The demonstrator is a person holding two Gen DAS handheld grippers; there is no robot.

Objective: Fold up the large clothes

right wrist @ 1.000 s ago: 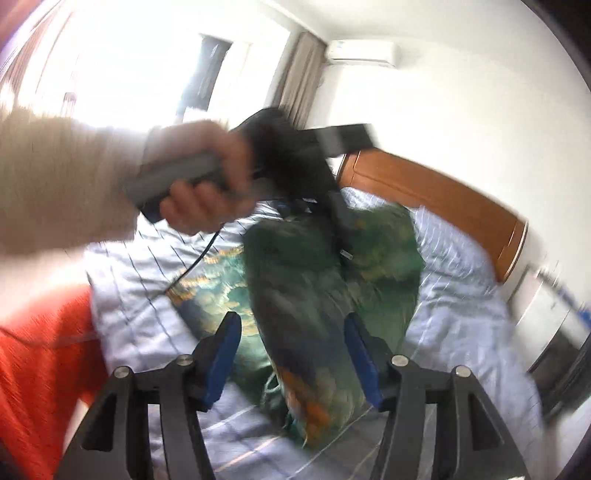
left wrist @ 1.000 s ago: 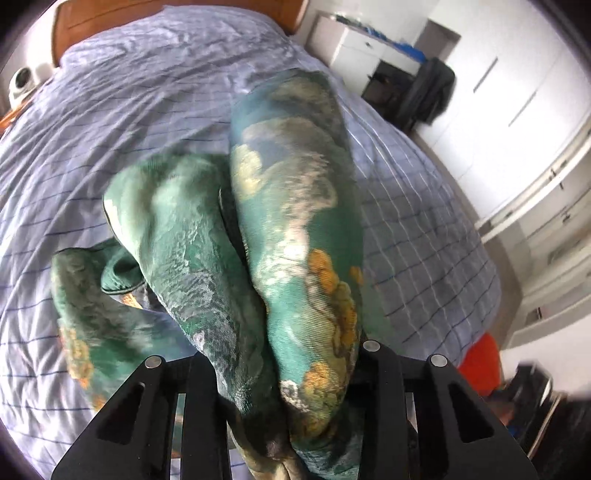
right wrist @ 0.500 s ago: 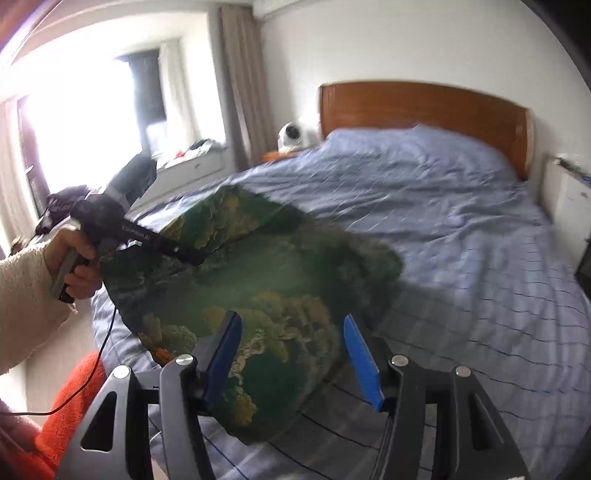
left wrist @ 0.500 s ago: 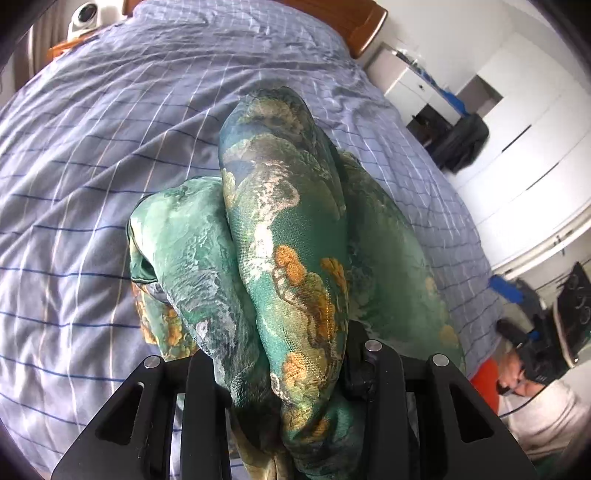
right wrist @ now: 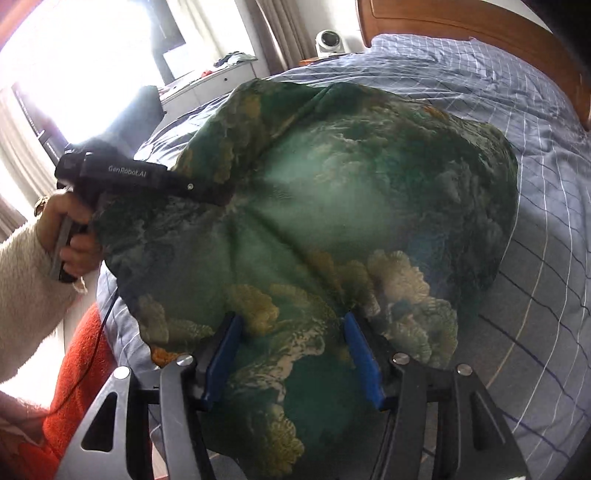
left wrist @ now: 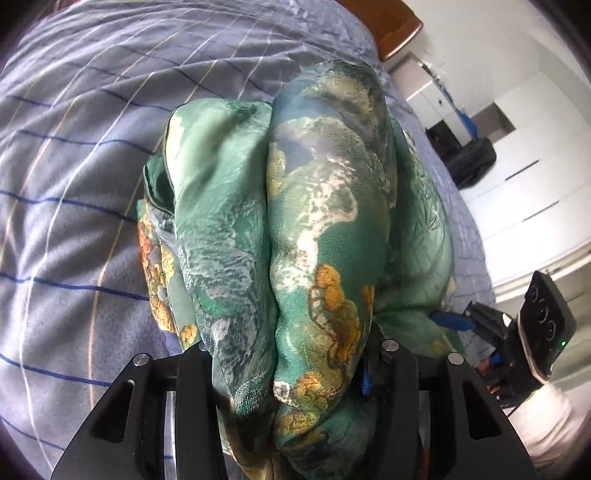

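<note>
A large green garment (left wrist: 325, 221) with gold and white cloud print hangs in thick folds over the checked blue bed (left wrist: 74, 184). My left gripper (left wrist: 291, 369) is shut on a bunched edge of it; the cloth hides the fingertips. In the right wrist view the garment (right wrist: 332, 206) spreads wide above the bed (right wrist: 546, 258). My right gripper (right wrist: 291, 354) has cloth lying between its blue pads (right wrist: 360, 354), which stand wide apart. The left gripper also shows there (right wrist: 221, 195), held by a hand at the garment's far left corner.
A wooden headboard (right wrist: 480, 33) is at the far end of the bed. A white nightstand with a small fan (right wrist: 330, 40) stands by the window. White wardrobes (left wrist: 535, 177) line the wall. An orange blanket (right wrist: 77, 376) lies at the bed's near left edge.
The garment went from a hanging bundle to a wide spread between the two grippers. The left gripper moved out to the left, still holding its corner. Both views swung toward the headboard.
</note>
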